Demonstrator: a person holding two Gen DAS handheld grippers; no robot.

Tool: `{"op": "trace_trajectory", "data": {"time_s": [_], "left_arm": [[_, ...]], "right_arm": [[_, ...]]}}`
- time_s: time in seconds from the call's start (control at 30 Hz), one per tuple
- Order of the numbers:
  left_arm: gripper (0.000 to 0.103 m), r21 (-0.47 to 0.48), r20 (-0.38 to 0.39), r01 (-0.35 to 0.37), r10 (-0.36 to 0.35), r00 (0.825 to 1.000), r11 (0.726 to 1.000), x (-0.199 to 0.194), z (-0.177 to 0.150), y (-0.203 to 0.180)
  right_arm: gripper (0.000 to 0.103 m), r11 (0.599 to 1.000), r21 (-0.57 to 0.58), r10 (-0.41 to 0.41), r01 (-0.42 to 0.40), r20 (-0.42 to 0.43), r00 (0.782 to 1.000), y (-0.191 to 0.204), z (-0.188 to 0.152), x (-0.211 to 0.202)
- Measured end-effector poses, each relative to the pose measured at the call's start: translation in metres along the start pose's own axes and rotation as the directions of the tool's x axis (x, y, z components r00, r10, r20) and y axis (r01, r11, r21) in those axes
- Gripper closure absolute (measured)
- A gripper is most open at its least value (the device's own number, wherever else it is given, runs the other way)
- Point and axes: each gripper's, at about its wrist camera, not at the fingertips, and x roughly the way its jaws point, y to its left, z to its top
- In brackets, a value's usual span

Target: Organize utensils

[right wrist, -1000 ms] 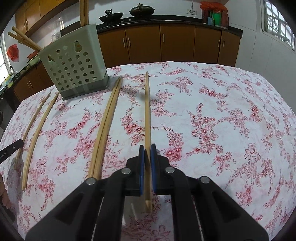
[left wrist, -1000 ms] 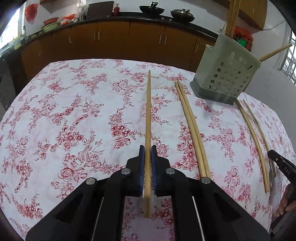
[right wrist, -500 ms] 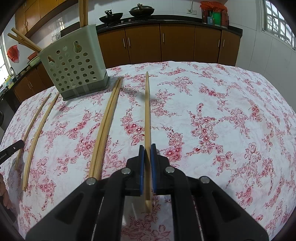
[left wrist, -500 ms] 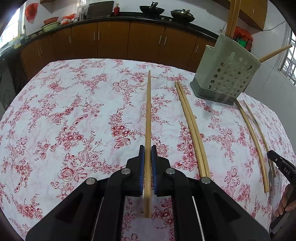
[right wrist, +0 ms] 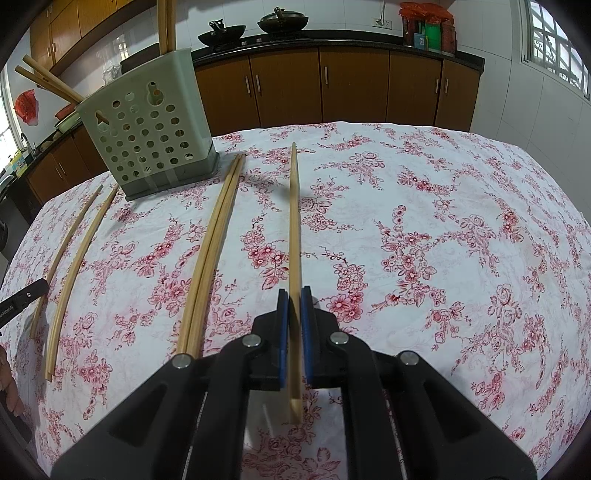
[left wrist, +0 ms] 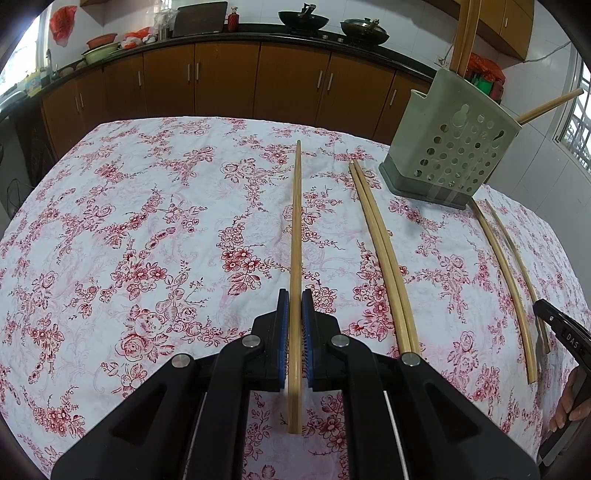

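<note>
**Task status.** The utensil holder [left wrist: 454,147] stands at the far side of the tablecloth [left wrist: 147,240] and already contains several stowed chopsticks [right wrist: 166,26], upright or leaning out over its rim. By that evidence the task is under way but not complete.

Outstanding items, located from the holder:
- The paired chopsticks [left wrist: 384,258] lie side by side and touching. Their far tips are just beside the holder's base, on the side toward the camera gripper.
- The two loose chopsticks [left wrist: 506,266] lie a little apart from each other, running toward the viewer from the other side of the base.
- One chopstick is in each gripper – see below.

**Left gripper [left wrist: 295,314].** The jaws are clenched on the left-held chopstick [left wrist: 296,221] near its thick end, and a short tail projects behind the pads. The stick points straight ahead. Its tip is well to the left of the holder, beyond the pair. Whether it is clear of the cloth cannot be told from this view.

**Right gripper [right wrist: 294,314].** The jaws are clenched on the right-held chopstick [right wrist: 293,229], again near the thick end. The tip is to the right of the holder and casts a separate shadow on the cloth – it is judged to be lifted. The tool is held low and roughly level.

**Remaining work (judgement).** Both held sticks must be carried to the holder and tipped in, and the four on the cloth must follow.
</note>
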Motion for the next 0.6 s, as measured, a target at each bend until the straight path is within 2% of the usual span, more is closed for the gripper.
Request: {"op": "trace_trajectory", "data": {"time_s": [0.6], "left_arm": [[0.094,-0.001,0.0,0.001,-0.001,1.0,1.0,-0.0002,0.0003,0.0002]], "right_arm": [[0.094,1.0,0.0,0.0,0.0,0.0,1.0,0.0,-0.0002,0.0]]}}
